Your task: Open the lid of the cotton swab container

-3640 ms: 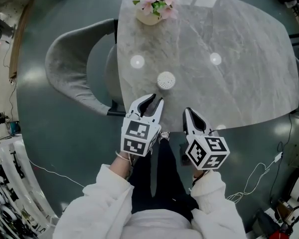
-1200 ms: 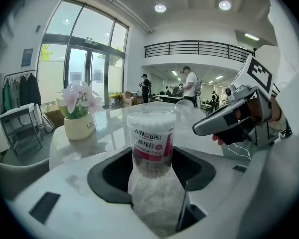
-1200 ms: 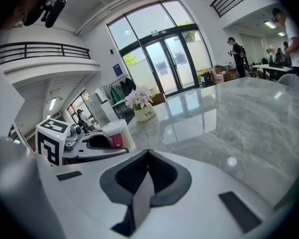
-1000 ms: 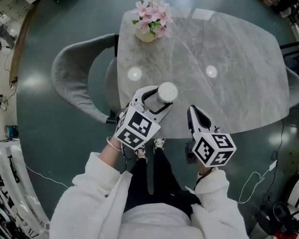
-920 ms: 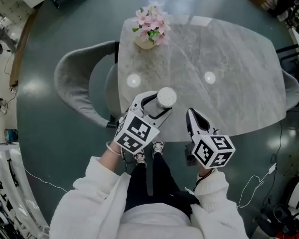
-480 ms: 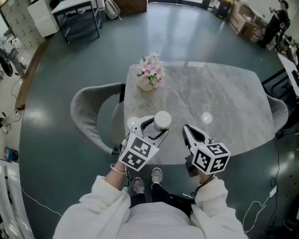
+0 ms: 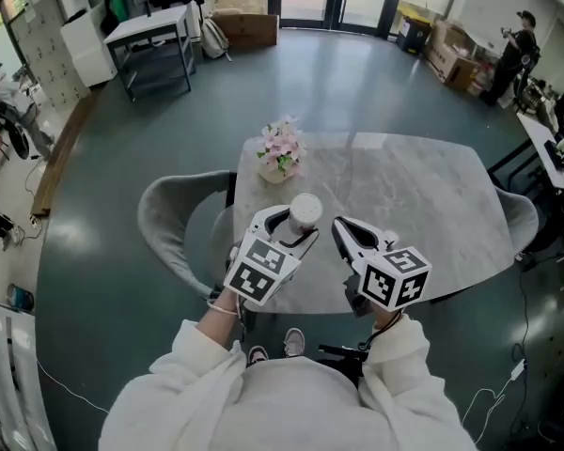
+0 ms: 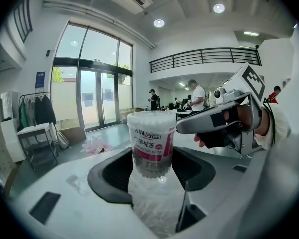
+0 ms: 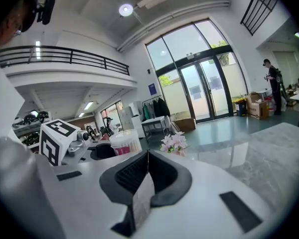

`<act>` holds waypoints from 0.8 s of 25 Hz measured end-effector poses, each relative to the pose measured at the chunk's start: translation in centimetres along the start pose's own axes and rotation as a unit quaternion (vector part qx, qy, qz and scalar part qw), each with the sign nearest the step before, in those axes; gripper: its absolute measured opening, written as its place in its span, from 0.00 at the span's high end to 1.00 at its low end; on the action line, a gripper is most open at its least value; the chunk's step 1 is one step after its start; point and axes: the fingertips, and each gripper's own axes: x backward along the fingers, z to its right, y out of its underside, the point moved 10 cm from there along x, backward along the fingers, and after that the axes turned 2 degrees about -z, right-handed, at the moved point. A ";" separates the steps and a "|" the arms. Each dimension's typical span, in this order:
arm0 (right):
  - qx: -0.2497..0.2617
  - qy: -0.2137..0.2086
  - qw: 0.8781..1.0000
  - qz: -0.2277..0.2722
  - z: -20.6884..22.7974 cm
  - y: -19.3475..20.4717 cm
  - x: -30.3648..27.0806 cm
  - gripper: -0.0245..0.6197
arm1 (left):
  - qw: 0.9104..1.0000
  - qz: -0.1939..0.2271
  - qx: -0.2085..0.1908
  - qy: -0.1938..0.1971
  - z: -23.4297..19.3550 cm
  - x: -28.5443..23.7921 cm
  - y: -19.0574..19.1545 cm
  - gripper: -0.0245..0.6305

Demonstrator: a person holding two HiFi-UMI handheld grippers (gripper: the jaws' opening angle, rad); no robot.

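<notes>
Above the table's (image 7: 432, 205) near edge, the left gripper (image 7: 284, 225) clamps the upright container (image 8: 152, 143) by its lower body. The right gripper (image 7: 341, 229), closed and empty, hovers beside it. It looks light, slick, thin plastic, so pinch the lid (image 8: 150, 117) gently at its rim.

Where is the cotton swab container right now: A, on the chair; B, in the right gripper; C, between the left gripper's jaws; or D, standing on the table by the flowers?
C: the cotton swab container stands upright between the jaws of the left gripper, while the right gripper is shut with nothing in it.
</notes>
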 end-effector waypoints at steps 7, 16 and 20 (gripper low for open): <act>0.052 -0.040 0.998 -0.005 -0.6 -1.6 -0.6 0.87 | 1.000 -0.009 -0.001 -0.002 -0.6 -0.1 -0.1 0.58; 0.068 -0.080 0.994 -0.009 -1.4 -1.9 -1.3 0.68 | 1.000 -0.008 0.003 -0.005 -1.1 0.0 0.3 0.58; 0.075 -0.110 0.991 -0.003 -2.3 -1.9 -1.1 0.61 | 1.000 -0.011 0.001 0.003 -0.9 0.5 0.9 0.58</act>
